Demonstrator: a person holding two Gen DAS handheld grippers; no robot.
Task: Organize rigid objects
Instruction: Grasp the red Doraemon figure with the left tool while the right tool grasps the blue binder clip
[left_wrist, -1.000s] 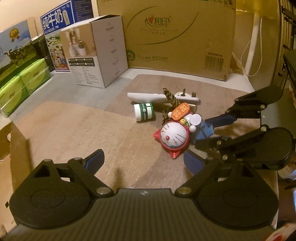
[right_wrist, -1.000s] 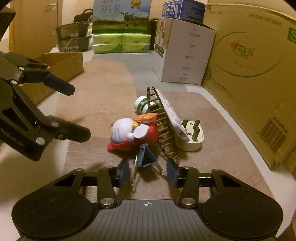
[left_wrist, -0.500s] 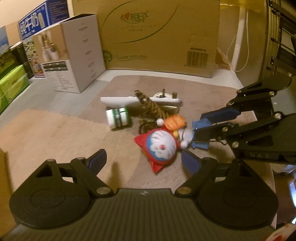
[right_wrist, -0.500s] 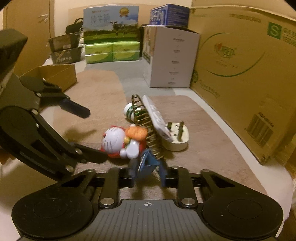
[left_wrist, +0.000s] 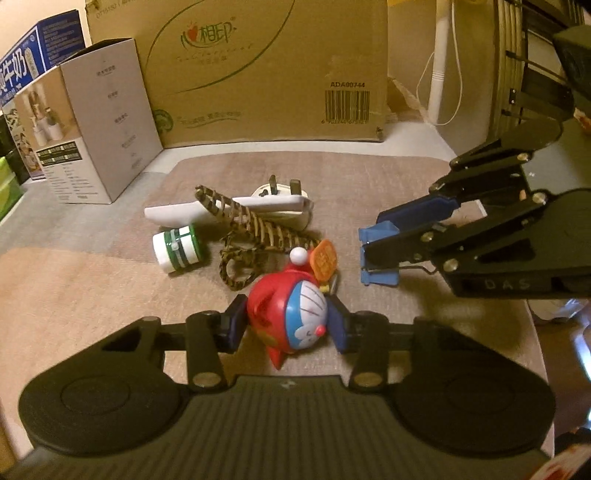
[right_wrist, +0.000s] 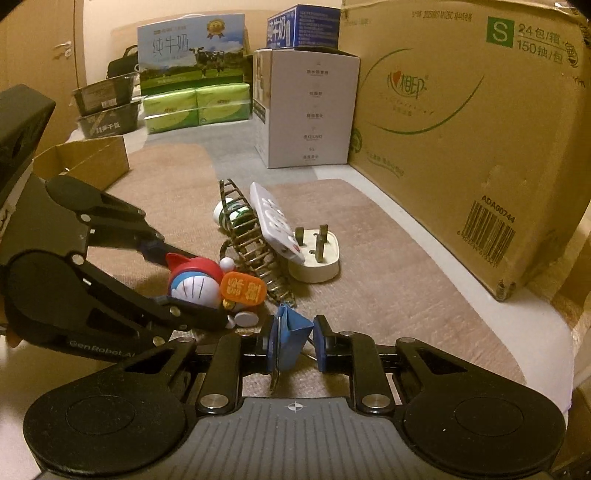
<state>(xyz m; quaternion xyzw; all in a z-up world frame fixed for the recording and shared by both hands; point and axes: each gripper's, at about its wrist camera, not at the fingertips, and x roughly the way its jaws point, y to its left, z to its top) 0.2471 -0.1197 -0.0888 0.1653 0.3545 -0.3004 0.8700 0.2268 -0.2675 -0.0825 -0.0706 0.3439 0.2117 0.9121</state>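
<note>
Now the left gripper (left_wrist: 286, 325), jaws having just been closing, is pinching the cartoon cat toy (left_wrist: 291, 314) across its round red-and-blue body, with both pads seeming to touch its sides. It is looking like hard, smooth, hollow plastic: probably light and stiff, yet rounded enough to slip, so the widest part of the body is likely the safest hold, not the orange sign (left_wrist: 324, 258) or the thin red points.

Just ahead of those jaws and leftward is lying a green-and-white jar (left_wrist: 177, 249), lying on its side, beside a brown hair claw (left_wrist: 258, 230) that is leaning on a white remote (left_wrist: 221, 211), itself propped on a white wall plug (left_wrist: 284, 194).

Further right, the right gripper (right_wrist: 294, 341) is clamping a blue binder clip (right_wrist: 290, 338): small, rigid metal with thin wire handles, best taken across its folded body, as it is being taken now.

Counting them: one toy, one jar, one claw, one remote, one plug, one clip, all on the beige mat (left_wrist: 110, 288), with cartons standing well beyond.
</note>
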